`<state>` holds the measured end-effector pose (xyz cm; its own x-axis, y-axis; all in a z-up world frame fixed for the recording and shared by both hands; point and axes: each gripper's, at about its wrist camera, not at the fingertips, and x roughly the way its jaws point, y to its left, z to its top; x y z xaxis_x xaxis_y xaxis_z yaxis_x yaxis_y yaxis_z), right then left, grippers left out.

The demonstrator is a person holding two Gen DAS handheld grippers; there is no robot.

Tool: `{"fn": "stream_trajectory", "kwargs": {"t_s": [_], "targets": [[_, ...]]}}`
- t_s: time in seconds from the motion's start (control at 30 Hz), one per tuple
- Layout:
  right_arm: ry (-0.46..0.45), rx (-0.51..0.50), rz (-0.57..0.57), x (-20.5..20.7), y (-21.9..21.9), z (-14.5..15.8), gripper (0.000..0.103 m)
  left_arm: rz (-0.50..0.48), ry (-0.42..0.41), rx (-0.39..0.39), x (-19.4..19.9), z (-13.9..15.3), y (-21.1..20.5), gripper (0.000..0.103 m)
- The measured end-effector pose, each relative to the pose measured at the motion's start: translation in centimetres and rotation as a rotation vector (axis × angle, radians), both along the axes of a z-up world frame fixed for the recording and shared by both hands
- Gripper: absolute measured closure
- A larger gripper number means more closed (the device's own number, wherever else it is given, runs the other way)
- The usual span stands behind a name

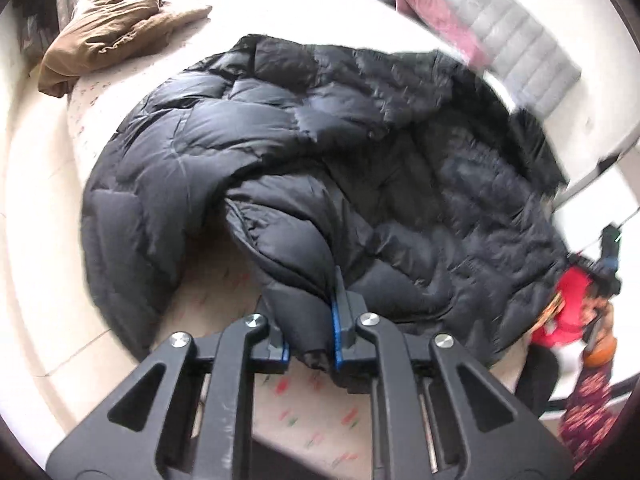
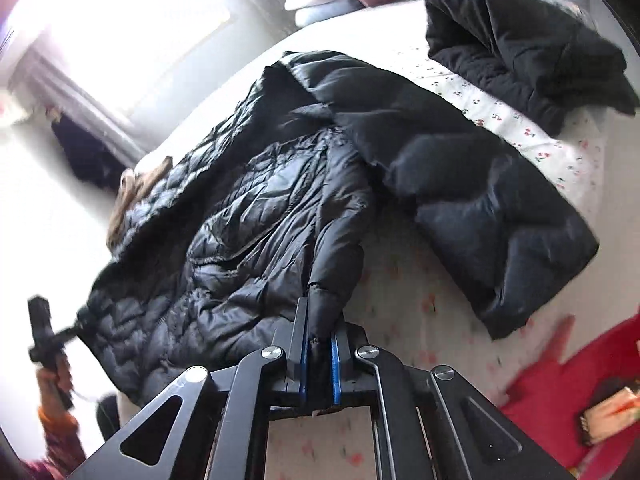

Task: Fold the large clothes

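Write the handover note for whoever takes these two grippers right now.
Left gripper: shut on a bunched end of the black puffer coat.
Right gripper: shut on another end of the same coat, likely a cuff.
Coat lies spread and rumpled on the cherry-print bed sheet; a brown garment and a second black jacket lie farther up the bed.
Done: both ends gripped.
Left: no clean fold visible yet; carry the gripped ends across the body, then fold.
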<state>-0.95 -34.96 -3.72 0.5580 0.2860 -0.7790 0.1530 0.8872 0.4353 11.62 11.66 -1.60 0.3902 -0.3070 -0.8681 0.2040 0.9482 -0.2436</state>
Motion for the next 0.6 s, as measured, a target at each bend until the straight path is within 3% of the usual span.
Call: {"fn": "stream_trajectory", "kwargs": {"t_s": [0.07, 0.17, 0.2, 0.27, 0.33, 0.43, 0.6], "targets": [[0.033, -0.029, 0.011, -0.4, 0.4, -0.6, 0.095, -0.025, 0.028, 0.084, -0.4, -1.3, -0.8, 0.084], [0.108, -0.082, 0.018, 0.2, 0.1, -2.5, 0.085, -0.041, 0.055, 0.226, -0.4, -3.1, -2.1, 0.065], [0.145, -0.095, 0.003, 0.4, -0.1, -2.9, 0.082, -0.048, 0.031, 0.285, -0.5, -2.7, -3.1, 0.055], [0.208, -0.093, -0.027, 0.1, -0.7, -3.0, 0.063, -0.077, -0.033, 0.371, -1.2, -1.0, -4.3, 0.036], [0.215, -0.104, -0.036, -0.3, -1.2, -1.5, 0.048, -0.116, -0.156, 0.414, -2.2, 1.7, -5.4, 0.014], [0.146, -0.191, -0.046, -0.2, -1.4, 1.8, 0.040, -0.185, -0.278, 0.433, -2.5, 4.3, -7.1, 0.006], [0.076, -0.253, -0.026, 2.1, 0.1, 4.7, 0.030, -0.281, -0.287, 0.470, 1.1, 3.2, -9.9, 0.006]]}}
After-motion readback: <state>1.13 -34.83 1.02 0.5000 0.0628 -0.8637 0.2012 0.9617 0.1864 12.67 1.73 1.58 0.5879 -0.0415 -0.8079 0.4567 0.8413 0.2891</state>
